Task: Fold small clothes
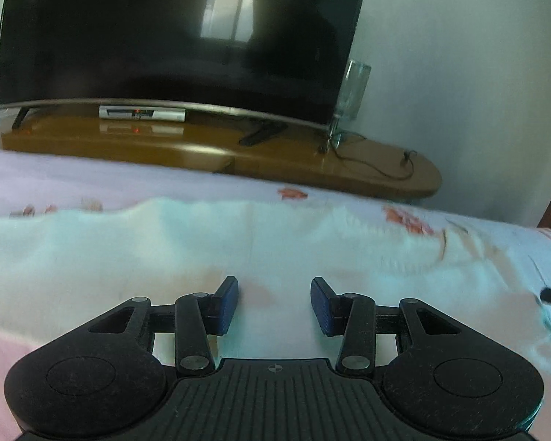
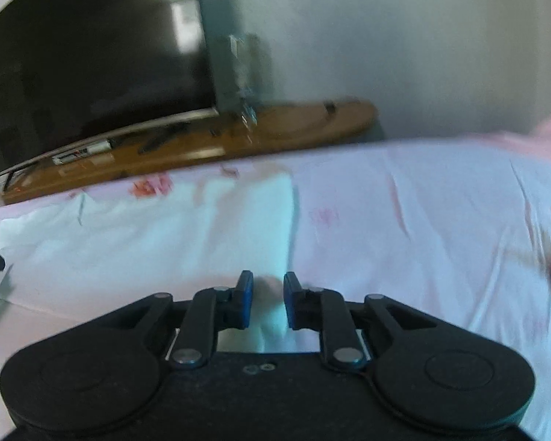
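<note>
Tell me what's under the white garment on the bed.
The white garment lies on a pink floral bedsheet, which shows around its edges. Whatever is directly beneath the cloth is covered.
</note>
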{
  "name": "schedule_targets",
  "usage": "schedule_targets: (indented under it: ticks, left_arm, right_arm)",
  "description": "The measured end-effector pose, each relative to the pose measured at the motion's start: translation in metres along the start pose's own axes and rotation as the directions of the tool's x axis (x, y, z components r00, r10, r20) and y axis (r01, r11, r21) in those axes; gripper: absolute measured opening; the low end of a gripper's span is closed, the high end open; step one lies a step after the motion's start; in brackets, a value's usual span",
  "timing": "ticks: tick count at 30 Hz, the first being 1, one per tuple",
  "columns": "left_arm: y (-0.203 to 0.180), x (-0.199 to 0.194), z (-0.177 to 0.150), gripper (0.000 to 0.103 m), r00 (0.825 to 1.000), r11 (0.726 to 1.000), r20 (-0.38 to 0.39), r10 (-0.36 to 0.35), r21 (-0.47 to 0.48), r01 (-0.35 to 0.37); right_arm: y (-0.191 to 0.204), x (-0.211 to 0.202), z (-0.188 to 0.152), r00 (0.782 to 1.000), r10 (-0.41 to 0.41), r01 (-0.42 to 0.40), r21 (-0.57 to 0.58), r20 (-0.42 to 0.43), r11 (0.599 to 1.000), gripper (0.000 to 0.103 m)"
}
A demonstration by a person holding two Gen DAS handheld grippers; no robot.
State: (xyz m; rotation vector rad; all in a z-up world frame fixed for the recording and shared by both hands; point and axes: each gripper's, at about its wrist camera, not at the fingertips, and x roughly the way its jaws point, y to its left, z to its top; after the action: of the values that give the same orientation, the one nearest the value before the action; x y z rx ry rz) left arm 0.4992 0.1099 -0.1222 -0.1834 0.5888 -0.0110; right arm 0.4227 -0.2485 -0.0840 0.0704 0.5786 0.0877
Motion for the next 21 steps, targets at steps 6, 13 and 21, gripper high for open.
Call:
schedule_targets:
  ticks: [6, 13, 21]
  left_arm:
    - [0.004, 0.023, -0.006, 0.044, 0.998, 0.998, -0.034, 0.052, 0.033, -0.051]
    - [0.005, 0.026, -0.009, 0.048, 0.998, 0.998, -0.041, 0.055, 0.019, -0.055]
    - [0.03, -0.029, -0.01, 0.103, 0.995, 0.997, 0.059, 0.077, 0.009, -0.077]
  right_arm:
    - [0.001, 0.069, 0.026, 0.999, 0.031, -0.032, -0.046, -0.013, 0.998, 0.002]
    - [-0.012, 0.07, 0.036, 0.999, -0.005, 0.004, 0.012, 0.043, 1.0, 0.008]
    - [-0.013, 0.043, 0.036, 0.999, -0.044, 0.044, 0.007, 0.024, 0.999, 0.02]
